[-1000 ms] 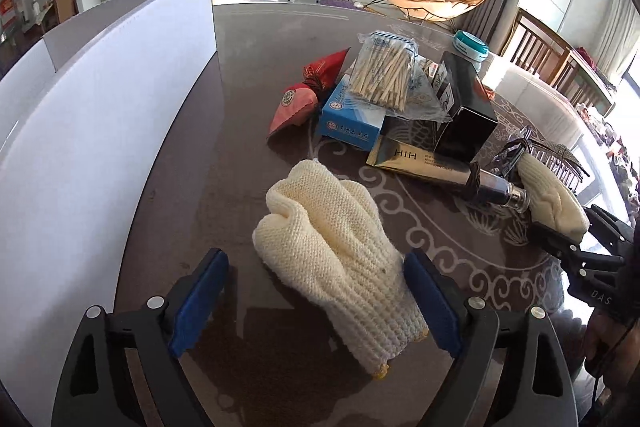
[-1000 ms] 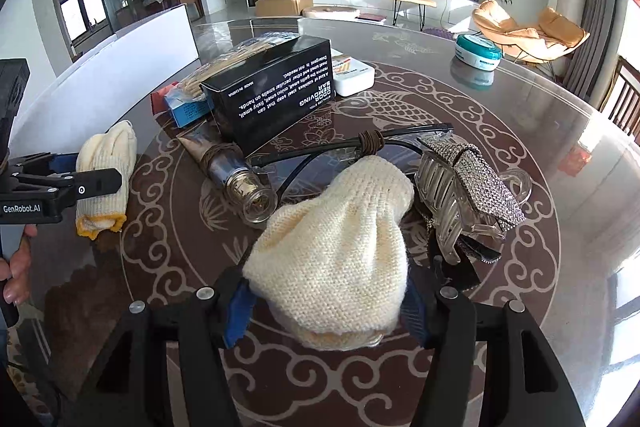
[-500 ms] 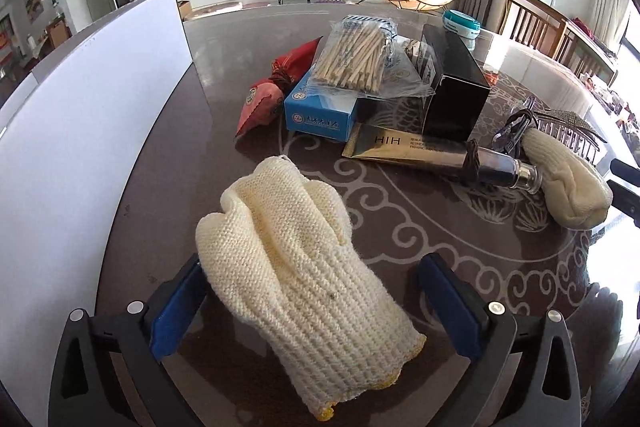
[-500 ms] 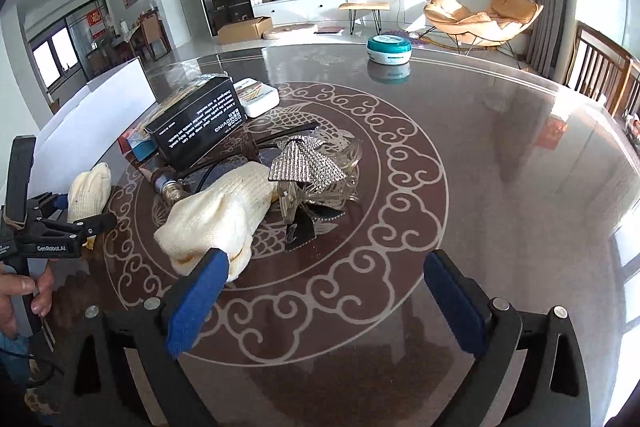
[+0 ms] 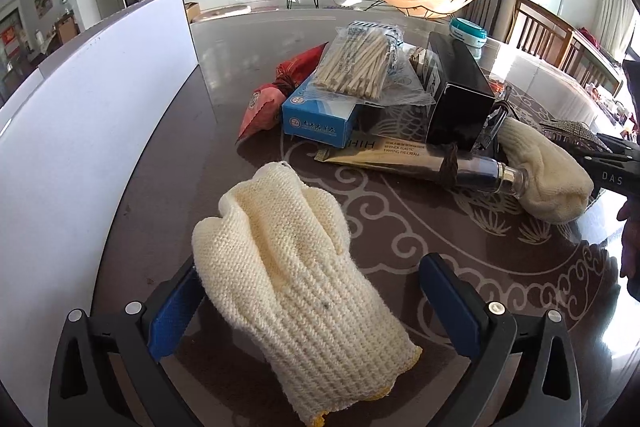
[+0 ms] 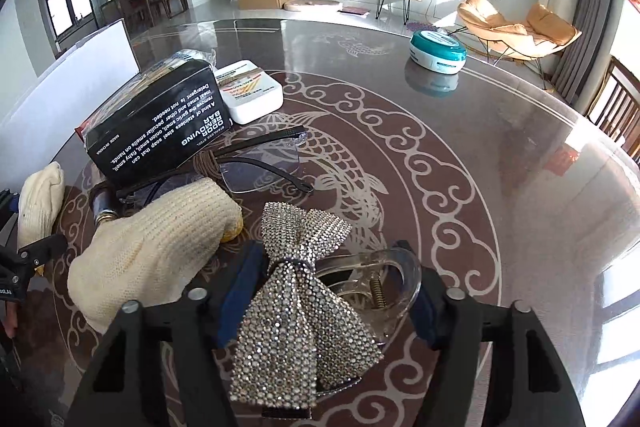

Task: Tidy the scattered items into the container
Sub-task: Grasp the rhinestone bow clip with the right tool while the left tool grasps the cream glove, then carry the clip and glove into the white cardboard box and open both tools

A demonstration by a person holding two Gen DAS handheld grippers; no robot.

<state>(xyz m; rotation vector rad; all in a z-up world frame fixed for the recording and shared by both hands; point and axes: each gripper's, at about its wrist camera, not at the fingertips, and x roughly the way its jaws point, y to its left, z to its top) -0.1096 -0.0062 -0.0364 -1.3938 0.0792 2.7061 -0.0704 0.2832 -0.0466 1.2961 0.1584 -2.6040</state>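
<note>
Knit cream work glove (image 5: 296, 291) with a yellow-edged cuff lies between the left gripper's (image 5: 308, 303) wide-spread blue pads, now nearer than a second ago, one pad touching its edge. The right gripper (image 6: 328, 291) has swung off the second cream knit glove (image 6: 148, 251), now left of its fingers, and narrowed around a rhinestone-bowed clear plastic hair claw (image 6: 304, 307); a firm grip cannot be told.

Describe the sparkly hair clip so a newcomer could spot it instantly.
On the dark round table with the white fish pattern, look between the right gripper fingers. The clear plastic claw clip topped with a silver rhinestone bow sits there, the only glittering thing beside the cream knitted glove.
</note>
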